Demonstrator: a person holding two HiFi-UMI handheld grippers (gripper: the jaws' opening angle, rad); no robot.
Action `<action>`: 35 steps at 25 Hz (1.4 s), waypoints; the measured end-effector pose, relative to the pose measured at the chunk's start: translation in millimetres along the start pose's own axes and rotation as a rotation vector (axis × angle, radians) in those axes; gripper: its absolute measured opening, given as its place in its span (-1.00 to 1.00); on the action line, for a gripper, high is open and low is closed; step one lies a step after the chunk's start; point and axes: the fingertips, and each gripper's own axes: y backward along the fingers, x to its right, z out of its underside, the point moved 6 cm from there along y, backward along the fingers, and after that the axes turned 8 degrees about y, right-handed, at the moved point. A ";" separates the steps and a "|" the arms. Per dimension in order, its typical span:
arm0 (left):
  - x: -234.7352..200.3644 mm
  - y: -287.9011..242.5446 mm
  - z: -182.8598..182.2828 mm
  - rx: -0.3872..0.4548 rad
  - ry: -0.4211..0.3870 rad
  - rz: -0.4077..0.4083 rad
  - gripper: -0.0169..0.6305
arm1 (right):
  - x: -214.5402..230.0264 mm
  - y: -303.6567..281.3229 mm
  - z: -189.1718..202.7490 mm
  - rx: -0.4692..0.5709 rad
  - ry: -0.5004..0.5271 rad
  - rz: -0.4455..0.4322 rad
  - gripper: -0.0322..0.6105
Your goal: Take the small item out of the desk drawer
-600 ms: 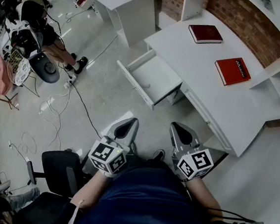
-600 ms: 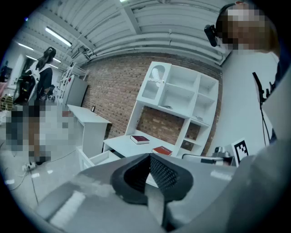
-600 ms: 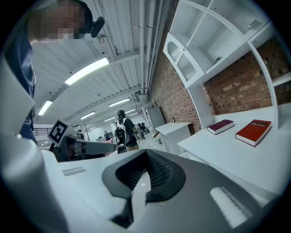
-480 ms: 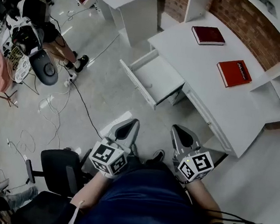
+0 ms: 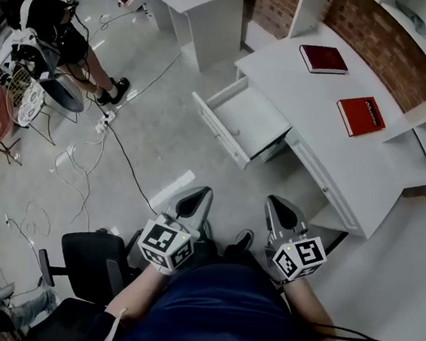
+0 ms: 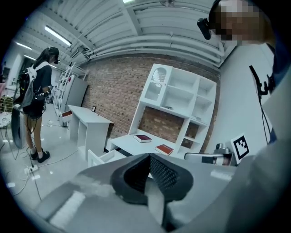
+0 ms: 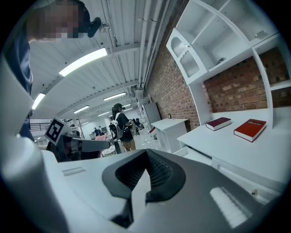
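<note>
Holding my left gripper (image 5: pixel 200 193) and right gripper (image 5: pixel 276 204) side by side at the bottom centre of the head view, I have both pairs of jaws pressed together with nothing between them; each gripper view shows them meeting at the tip. The desk drawer (image 5: pixel 221 129) stands pulled open at upper centre, well apart from both grippers. Whether the small item lies inside it, I cannot tell from here. Two books, a dark red book (image 5: pixel 323 59) and a brighter red book (image 5: pixel 365 116), lie on the white desk (image 5: pixel 328 152) at upper right. A person (image 5: pixel 50 24) stands at upper left near cables (image 5: pixel 84 168) trailing over the floor, and a black chair (image 5: pixel 86 259) sits at lower left.
</note>
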 end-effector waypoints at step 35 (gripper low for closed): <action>-138.6 -7.7 -60.4 0.018 0.026 0.006 -0.94 | -11.7 -122.4 -30.8 0.027 -0.015 0.116 -0.89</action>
